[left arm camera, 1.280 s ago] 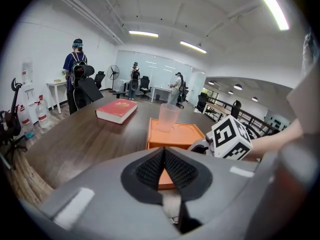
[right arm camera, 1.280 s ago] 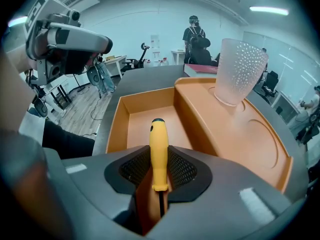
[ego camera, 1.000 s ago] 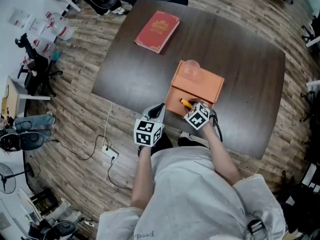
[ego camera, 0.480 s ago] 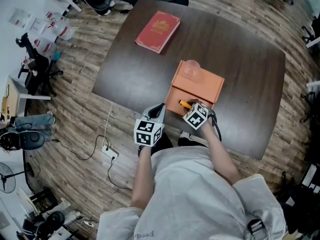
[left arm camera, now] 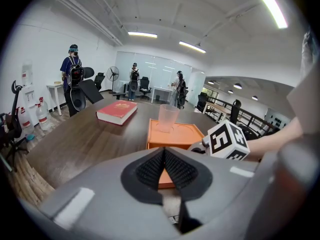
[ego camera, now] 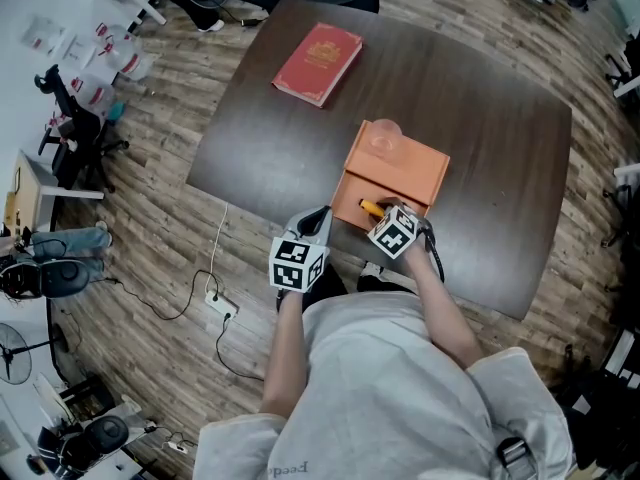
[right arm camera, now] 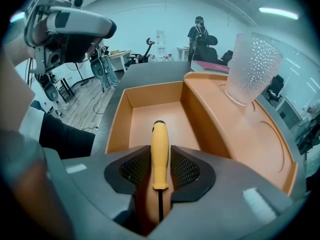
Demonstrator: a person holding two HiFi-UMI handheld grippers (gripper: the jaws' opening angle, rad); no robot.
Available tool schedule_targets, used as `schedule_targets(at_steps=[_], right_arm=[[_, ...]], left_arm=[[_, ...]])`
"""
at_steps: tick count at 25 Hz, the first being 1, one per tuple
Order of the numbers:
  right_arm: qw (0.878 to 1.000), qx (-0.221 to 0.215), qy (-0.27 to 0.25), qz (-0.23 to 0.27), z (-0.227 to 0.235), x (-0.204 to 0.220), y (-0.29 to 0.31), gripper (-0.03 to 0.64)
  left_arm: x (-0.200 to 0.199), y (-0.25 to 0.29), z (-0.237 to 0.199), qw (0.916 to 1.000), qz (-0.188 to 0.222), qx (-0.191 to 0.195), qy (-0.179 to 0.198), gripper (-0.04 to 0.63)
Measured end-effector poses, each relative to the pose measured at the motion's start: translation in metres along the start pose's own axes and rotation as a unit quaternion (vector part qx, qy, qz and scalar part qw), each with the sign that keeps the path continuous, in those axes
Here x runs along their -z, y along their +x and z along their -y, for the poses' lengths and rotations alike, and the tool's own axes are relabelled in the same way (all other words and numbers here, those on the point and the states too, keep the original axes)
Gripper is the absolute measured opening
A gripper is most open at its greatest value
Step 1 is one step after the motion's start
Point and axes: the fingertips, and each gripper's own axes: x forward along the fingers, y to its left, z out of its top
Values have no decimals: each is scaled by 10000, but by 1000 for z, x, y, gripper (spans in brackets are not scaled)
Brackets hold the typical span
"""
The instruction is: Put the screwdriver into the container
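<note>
A screwdriver (right arm camera: 159, 149) with a yellow handle lies lengthwise between my right gripper's (right arm camera: 160, 159) jaws, which are shut on it. Its handle points out over the open drawer-like compartment of the orange container (right arm camera: 115, 119). In the head view the right gripper (ego camera: 385, 211) is at the container's (ego camera: 395, 173) near edge, with the yellow screwdriver (ego camera: 371, 207) showing just inside. My left gripper (ego camera: 318, 223) hangs a little to the left at the table's near edge. Its jaws are shut on nothing, and the left gripper (left arm camera: 164, 151) faces the container (left arm camera: 172, 134).
A clear plastic cup (right arm camera: 252, 66) stands on the container's raised top, also visible as the cup (ego camera: 381, 138) from above. A red book (ego camera: 316, 61) lies at the far side of the dark table (ego camera: 480, 118). Cables and chairs are on the floor around it.
</note>
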Motion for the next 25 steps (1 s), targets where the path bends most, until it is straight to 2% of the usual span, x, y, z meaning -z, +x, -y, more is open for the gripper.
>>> schedule_targets(at_steps=[13,25], right_arm=[[9978,47,413,510,4,-14,-33,109],[9840,281,1041,1421,18,-12,-98,110]], left_arm=[[-1,2,9,9999,32,110,83,55],[-12,26,34,9987,89,437,257,55]])
